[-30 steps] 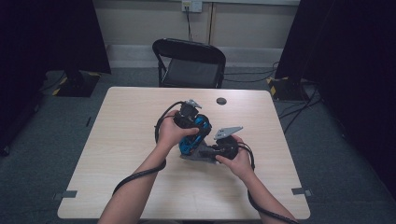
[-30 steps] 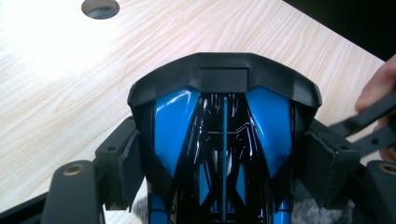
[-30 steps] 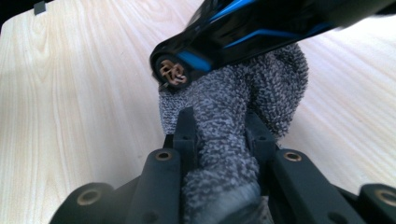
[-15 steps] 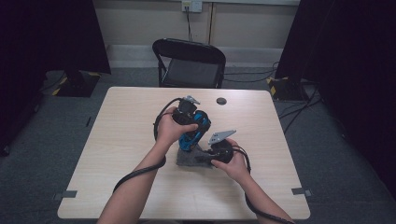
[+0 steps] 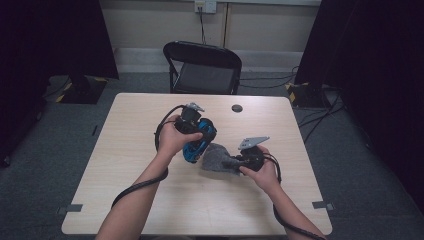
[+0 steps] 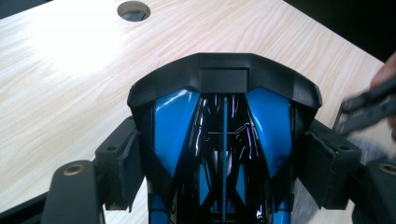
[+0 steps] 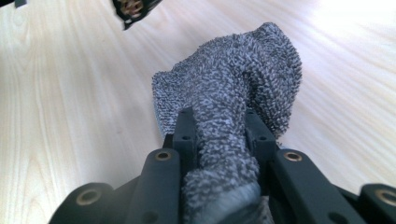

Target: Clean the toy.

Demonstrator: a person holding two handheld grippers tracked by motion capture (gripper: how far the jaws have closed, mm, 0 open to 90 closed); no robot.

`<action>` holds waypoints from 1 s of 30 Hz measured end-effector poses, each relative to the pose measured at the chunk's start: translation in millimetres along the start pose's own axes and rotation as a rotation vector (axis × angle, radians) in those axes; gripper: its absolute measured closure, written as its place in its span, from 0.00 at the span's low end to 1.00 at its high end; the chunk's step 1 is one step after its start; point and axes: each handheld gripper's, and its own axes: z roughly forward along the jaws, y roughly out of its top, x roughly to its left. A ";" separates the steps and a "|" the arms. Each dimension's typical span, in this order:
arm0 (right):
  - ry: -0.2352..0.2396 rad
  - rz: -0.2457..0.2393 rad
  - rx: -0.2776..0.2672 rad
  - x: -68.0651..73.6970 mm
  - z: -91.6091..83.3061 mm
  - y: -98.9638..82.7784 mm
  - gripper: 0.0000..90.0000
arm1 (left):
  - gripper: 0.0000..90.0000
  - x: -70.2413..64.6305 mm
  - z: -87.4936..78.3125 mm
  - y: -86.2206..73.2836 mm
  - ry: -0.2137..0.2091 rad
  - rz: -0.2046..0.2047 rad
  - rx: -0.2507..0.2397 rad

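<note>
Dark room, wooden desk (image 5: pixel 150 200). High view: my left hand-held gripper (image 5: pixel 192 131) grips blue-black toy car (image 5: pixel 196 145) at centre; grey cloth (image 5: pixel 216 159) at its 4 o'clock, pinched by right hand-held gripper (image 5: pixel 234 162).

Left gripper view: jaws clamp car's flanks (image 6: pixel 224 140).

Right gripper view: jaws narrow on bunched cloth (image 7: pixel 233 102). I judge glossy shell could slip if wiping pushes sideways.

On the table (image 5: pixel 125 200), near its middle, the left gripper (image 5: pixel 197 140) clamps a toy car (image 5: pixel 196 146), which sits between its jaws and is held off the tabletop. Just right of the car and a little nearer lies a cloth (image 5: pixel 215 159), pinched at its right end by the right gripper (image 5: pixel 235 162) and resting on the table. The two grippers are close, left one farther, right one nearer. A hole (image 5: pixel 237 108) sits in the table's far edge, right of centre. A chair (image 5: pixel 205 65) stands behind the table's far side.
</note>
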 end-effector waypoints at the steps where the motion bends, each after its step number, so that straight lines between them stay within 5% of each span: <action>1: -0.008 0.003 -0.002 -2.0 -3.0 -0.5 0.79 | 0.28 1.8 -1.3 -2.9 0.002 0.000 0.005; 30: -0.154 0.121 -0.070 -44.5 -65.7 -31.3 0.79 | 0.28 49.0 -41.3 -79.2 0.112 -0.079 0.118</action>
